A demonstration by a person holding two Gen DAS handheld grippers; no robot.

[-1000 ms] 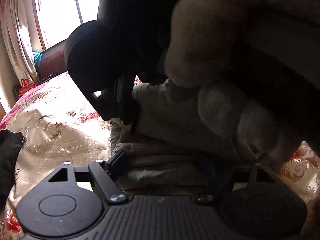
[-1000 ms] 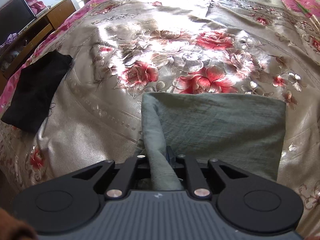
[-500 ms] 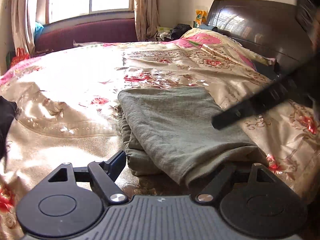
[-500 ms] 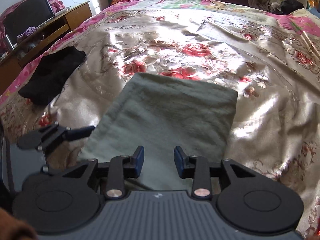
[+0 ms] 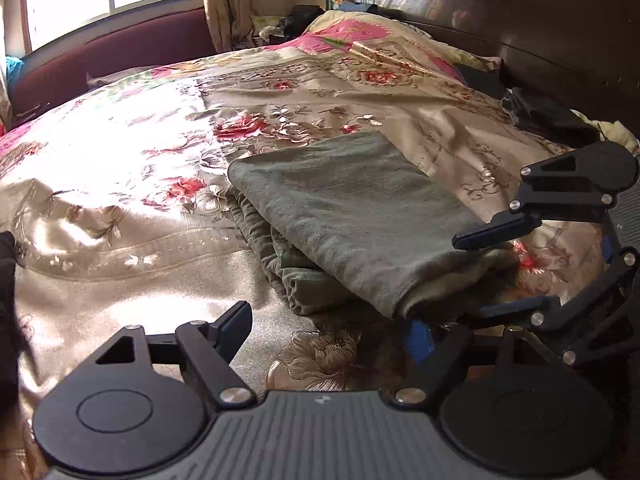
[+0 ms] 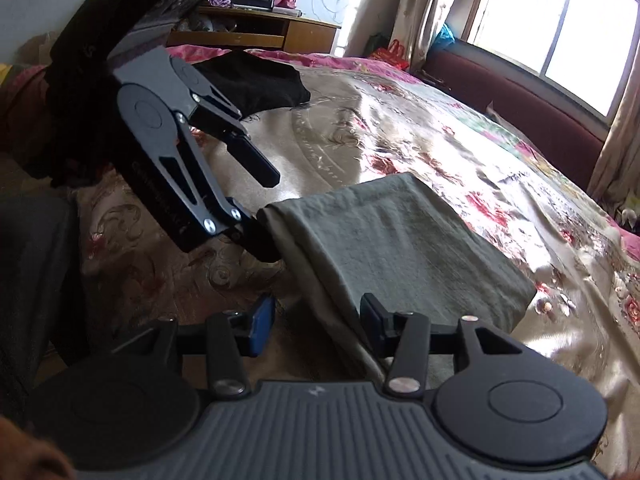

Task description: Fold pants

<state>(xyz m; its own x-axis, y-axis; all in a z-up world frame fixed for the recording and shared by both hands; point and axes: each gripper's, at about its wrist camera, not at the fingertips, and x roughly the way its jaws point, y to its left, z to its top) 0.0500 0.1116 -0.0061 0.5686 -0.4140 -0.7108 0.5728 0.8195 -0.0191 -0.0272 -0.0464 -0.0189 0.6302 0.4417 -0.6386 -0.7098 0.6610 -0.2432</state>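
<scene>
Nearest the lens, the left gripper (image 5: 328,332) is seen with jaws spread wide and empty at the near corner of the folded grey-green pants (image 5: 352,216), and the right gripper (image 6: 316,316) is likewise held open, its jaws straddling the pants' near edge without pinching it. The pants are laid as a layered rectangle on the floral bedspread (image 5: 120,184). Beyond them a black garment (image 6: 256,80) is seen. The cloth is judged soft, light and limp, best taken at the folded edge through all layers.

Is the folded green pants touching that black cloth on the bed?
Apart. The right wrist view shows bare bedspread between the pants and the black cloth.
</scene>
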